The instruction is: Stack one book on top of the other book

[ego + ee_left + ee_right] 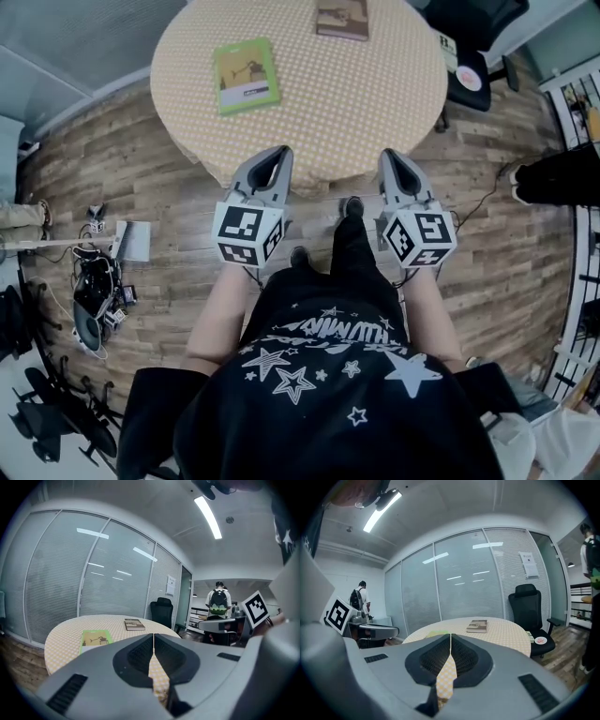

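Observation:
A green book [246,75] lies flat on the left part of the round table [375,112]; it also shows in the left gripper view as the green book [96,638]. A brown book [342,18] lies at the table's far edge, seen too as the brown book [134,625] and the brown book [477,626]. My left gripper [279,153] is shut and empty, its tips at the table's near edge. My right gripper [391,157] is also shut and empty, beside it at the same edge. Both books lie well beyond the tips.
A black office chair [473,37] stands at the table's far right. Cables and equipment [94,291] lie on the wooden floor to the left. A person with a backpack [218,603] stands in the distance. Glass partition walls [454,592] lie behind the table.

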{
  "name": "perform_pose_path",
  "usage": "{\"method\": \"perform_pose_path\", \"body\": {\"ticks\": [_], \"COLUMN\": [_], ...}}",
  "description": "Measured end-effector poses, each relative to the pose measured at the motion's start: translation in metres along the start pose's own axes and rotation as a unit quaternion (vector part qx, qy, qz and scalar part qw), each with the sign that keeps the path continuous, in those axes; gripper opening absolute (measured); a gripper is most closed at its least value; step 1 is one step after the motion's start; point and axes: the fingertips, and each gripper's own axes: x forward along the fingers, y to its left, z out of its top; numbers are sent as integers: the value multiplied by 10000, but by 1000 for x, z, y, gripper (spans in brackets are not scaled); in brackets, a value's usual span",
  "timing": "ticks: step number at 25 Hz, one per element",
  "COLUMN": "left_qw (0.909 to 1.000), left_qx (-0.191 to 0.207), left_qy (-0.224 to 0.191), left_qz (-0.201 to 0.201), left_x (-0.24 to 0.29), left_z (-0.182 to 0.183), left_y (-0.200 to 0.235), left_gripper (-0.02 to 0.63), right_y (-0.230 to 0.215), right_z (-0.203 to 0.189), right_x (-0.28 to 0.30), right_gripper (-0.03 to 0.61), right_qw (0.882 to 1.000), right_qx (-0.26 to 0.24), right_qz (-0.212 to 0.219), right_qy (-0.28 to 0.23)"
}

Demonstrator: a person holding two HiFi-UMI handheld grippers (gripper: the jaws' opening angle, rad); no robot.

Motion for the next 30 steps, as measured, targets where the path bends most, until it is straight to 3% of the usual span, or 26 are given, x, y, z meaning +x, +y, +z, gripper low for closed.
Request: {"method": "perform_pose_path", "body": {"ticks": [10,30], "left_qw": [9983,9977], "left_qx": [47,101], "left_qy": [98,151], "left_qz": [567,658], "left_x": [45,210], "left_z": [8,53], "left_y": [17,37], "left_gripper": [14,14], "right_y": [-51,-179], "right_z": [14,52], "right_x": [69,180], "right_gripper": [28,28], "right_qw": [9992,9980], "right_qx": [129,404], "right_qz": [369,470], "right_qy": [-109,-120]}}
